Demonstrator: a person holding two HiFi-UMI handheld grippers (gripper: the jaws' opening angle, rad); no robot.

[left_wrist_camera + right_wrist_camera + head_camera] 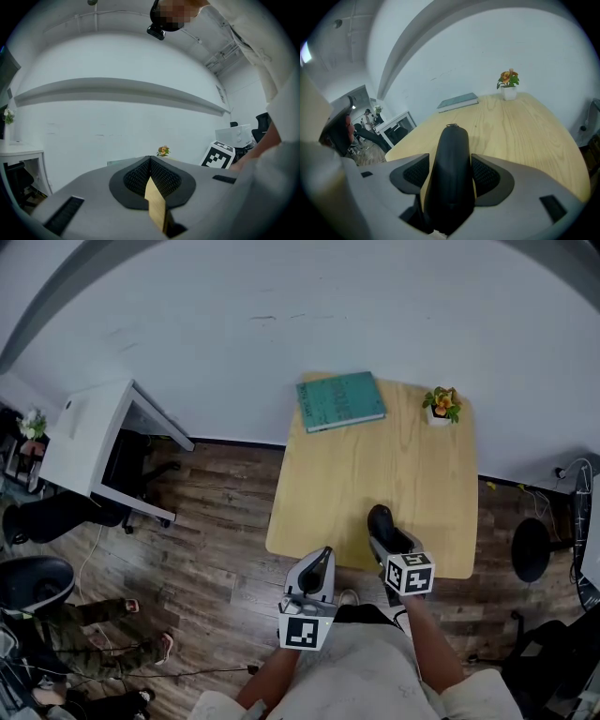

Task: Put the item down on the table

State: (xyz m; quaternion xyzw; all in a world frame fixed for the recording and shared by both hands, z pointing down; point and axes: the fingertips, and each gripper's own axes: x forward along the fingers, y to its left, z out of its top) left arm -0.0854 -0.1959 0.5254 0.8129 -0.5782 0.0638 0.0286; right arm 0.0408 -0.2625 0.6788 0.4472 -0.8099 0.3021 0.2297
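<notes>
A long black pouch (380,519) (451,173) with a small zip ring at its tip sticks out between the jaws of my right gripper (384,538) (450,166). The pads sit against its sides, and it hangs just above the front part of the light wooden table (422,474) (525,136). My left gripper (324,554) (150,160) is off the table's front edge, over the floor. Its pads meet at the tips and hold nothing.
A teal book (340,400) (458,101) lies at the table's far left corner. A small potted plant (441,405) (508,84) (163,151) stands at the far right. A white desk (94,437), office chairs (33,582), a seated person (84,634) and a black stool (532,547) surround the table.
</notes>
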